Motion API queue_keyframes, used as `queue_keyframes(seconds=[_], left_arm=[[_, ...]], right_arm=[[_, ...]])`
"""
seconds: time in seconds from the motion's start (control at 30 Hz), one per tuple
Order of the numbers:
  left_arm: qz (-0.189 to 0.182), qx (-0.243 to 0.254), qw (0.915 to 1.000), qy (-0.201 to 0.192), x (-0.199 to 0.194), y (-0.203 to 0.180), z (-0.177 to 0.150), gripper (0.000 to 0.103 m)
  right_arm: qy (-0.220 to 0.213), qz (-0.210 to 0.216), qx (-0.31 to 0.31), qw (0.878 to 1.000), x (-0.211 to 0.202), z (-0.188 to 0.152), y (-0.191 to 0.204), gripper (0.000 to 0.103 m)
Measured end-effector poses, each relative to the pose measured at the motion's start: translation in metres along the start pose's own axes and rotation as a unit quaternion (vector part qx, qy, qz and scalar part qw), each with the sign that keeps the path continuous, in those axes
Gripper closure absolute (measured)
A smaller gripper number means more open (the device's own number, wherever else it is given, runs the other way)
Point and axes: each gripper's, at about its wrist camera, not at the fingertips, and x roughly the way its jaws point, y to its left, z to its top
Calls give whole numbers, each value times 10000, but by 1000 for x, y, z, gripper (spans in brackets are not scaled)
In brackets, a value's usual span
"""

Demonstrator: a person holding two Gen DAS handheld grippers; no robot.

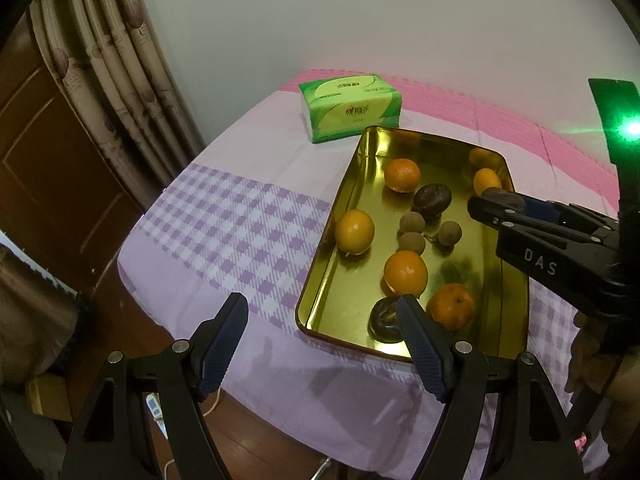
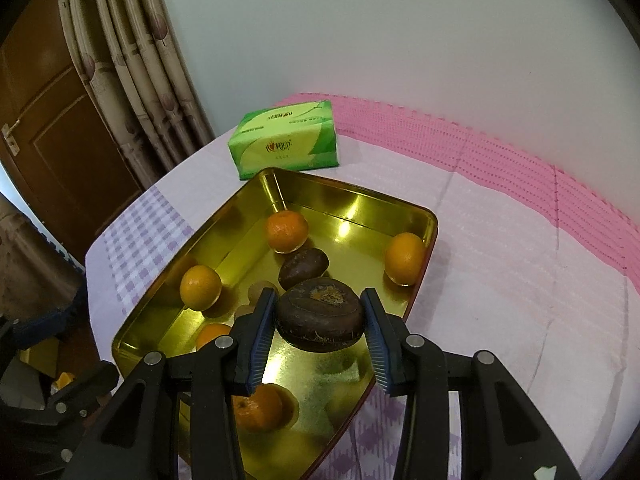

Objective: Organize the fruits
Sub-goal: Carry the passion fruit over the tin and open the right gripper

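fruit is the whole job here, and one piece is already in the tool: the right gripper (image 2: 320, 320) has its two blue pads closed on a dark brown, wrinkled fruit (image 2: 320, 318), a squat round one with a pale scar on top, held above the near part of the gold tray (image 2: 356, 200). the pads sit on its opposite flanks, at the widest part, which looks like the right place; its skin seems dry and leathery, so i'd expect it to be light and not slippery, but possibly soft inside, so a gentle squeeze is enough.

the left gripper (image 1: 322, 340) hangs by the tray's near corner with its jaws spread wide and nothing between them; one finger tip overlaps the edge of another dark fruit (image 1: 382, 318) in the picture, and i cannot tell if it touches.

further out, the tray holds the rest: several oranges (image 1: 405, 273), a third dark fruit (image 1: 432, 200) and three small brown round fruits (image 1: 412, 222) lying close together in the middle. the oranges look firm and smooth and will roll on the shiny metal, so take them across the middle. the small ones are light and may be joined by stems.

beyond the tray stands a green tissue pack (image 1: 351, 106) on the purple checked cloth (image 1: 224, 220).
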Motion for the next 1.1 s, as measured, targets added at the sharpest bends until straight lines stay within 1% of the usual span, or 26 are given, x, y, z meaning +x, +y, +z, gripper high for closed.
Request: queue_keyframes(seconds=[0.3,1.1], left_arm=[[-22,-27,10000,75,3,1,-1,26],[-17,22,9999,129,7,0,-2,26]], right_arm=[[91,-4,-16,10000,9,-2,1,63],[97,85,103,9999,14,-7,1,62]])
